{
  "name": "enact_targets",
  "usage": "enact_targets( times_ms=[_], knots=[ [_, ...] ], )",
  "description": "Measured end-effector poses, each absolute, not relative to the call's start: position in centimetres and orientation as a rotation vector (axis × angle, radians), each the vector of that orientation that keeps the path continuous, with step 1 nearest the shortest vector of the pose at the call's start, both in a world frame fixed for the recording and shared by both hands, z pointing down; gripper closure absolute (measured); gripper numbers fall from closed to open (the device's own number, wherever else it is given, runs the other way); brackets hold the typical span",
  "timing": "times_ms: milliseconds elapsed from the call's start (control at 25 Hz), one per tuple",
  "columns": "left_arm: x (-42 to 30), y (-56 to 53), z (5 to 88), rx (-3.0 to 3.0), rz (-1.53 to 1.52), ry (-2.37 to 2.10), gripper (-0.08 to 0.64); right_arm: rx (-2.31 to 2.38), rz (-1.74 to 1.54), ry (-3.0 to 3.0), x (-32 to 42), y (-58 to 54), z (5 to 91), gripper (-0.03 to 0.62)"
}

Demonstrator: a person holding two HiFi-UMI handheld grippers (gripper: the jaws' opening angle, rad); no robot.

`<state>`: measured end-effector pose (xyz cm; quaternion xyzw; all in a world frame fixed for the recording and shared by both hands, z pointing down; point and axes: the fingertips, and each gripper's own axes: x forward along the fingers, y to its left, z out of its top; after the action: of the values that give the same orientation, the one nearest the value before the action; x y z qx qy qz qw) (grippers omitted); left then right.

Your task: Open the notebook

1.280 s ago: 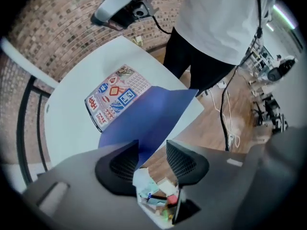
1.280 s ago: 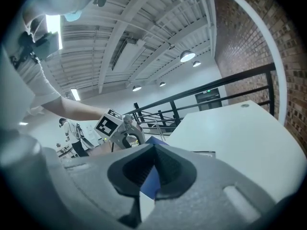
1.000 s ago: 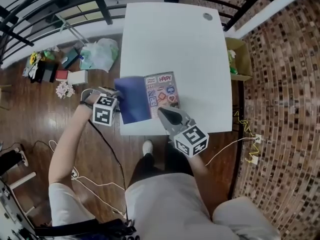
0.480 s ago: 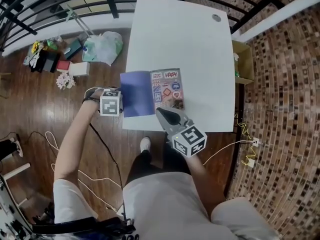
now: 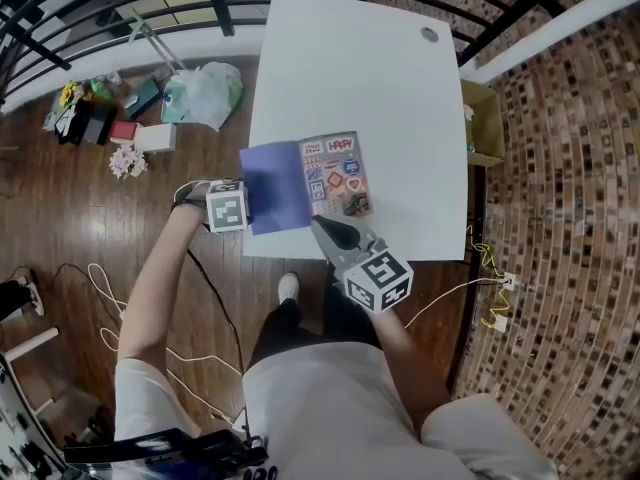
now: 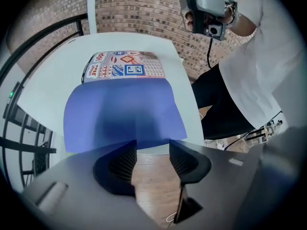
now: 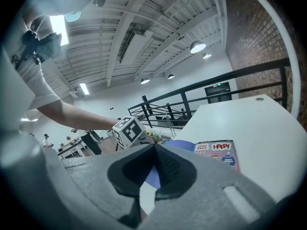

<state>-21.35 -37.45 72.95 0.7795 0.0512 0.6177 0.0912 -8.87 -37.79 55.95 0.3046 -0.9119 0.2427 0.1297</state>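
The notebook lies open on the white table [image 5: 360,78]. Its blue cover [image 5: 277,185] is folded out flat to the left, reaching the table's left edge, and the sticker-printed page [image 5: 337,173] faces up on the right. My left gripper [image 5: 243,202] hangs just off that edge, pointing steeply down. In the left gripper view its jaws [image 6: 152,145] stand open with only floor between them, just short of the cover [image 6: 122,111]; they have just been closing a little. My right gripper [image 5: 318,222] is shut and empty at the notebook's near corner [image 7: 154,147].
A black railing [image 5: 150,18] runs behind the table. Bags and small clutter [image 5: 200,93] lie on the wood floor at the left, and cables [image 5: 200,368] trail near my legs. A cardboard box [image 5: 483,118] stands at the table's right side.
The blue cover, raised and curved a second ago, now lies flat to the left. My left gripper has dropped off it beside the table edge. The right gripper has hardly moved.
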Motion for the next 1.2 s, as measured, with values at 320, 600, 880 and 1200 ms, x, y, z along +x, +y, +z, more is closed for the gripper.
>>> enact_targets(
  times_ms=[320, 600, 880, 1200],
  knots=[
    [-21.3, -41.2, 73.6, 2.211, 1.603, -0.384, 0.509, 0.907, 0.715, -2.636, -8.6, -37.4, 56.4, 0.607],
    [-21.2, -42.1, 73.9, 2.07, 1.27, -0.925, 0.52, 0.934, 0.701, -2.629, -9.4, -36.7, 55.7, 0.607],
    [-20.8, -41.4, 69.3, 2.292, 1.083, -1.161, 0.543, 1.01, 0.646, -2.611, -9.3, -33.1, 53.6, 0.607],
    [-19.9, -35.8, 54.9, 2.45, 0.635, -1.44, 0.543, 1.102, 0.532, -2.632, -7.8, -26.4, 48.4, 0.607]
  ],
)
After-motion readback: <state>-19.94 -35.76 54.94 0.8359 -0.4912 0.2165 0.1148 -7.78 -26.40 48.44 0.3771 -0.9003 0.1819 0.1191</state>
